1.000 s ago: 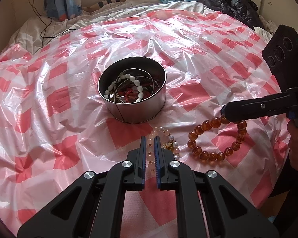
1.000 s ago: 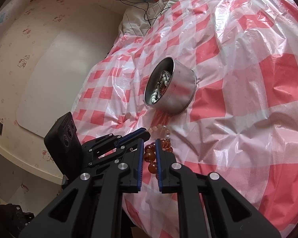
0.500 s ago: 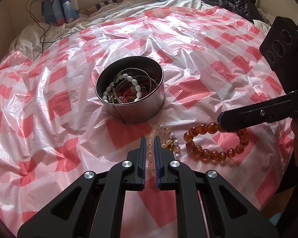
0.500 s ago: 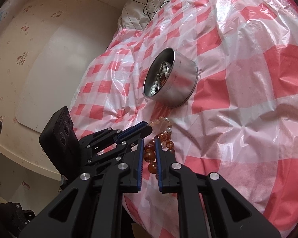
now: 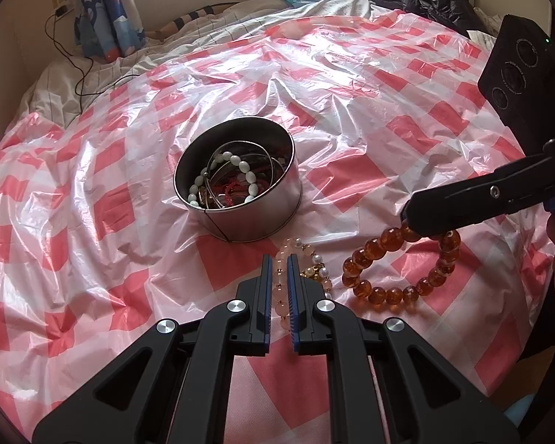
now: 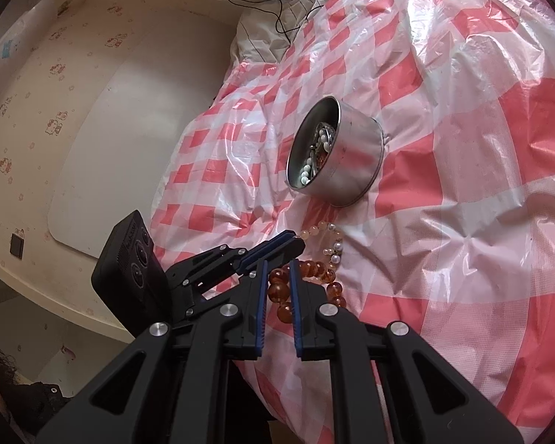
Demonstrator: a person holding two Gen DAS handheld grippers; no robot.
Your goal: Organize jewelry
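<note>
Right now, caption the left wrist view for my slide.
Left gripper pinches pale pink bead bracelet; right gripper grips amber bead bracelet beside round metal tin.

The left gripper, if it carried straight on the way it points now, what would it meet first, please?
Beyond the pink bead bracelet it is already shut on, the left gripper would probably meet the metal tin's near wall, though depth is hard to judge.

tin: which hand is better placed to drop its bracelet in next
Left, probably. Its fingers are shut on the pink bracelet, which lies right beside the tin. The right fingers pinch the amber bracelet, farther from it.
</note>
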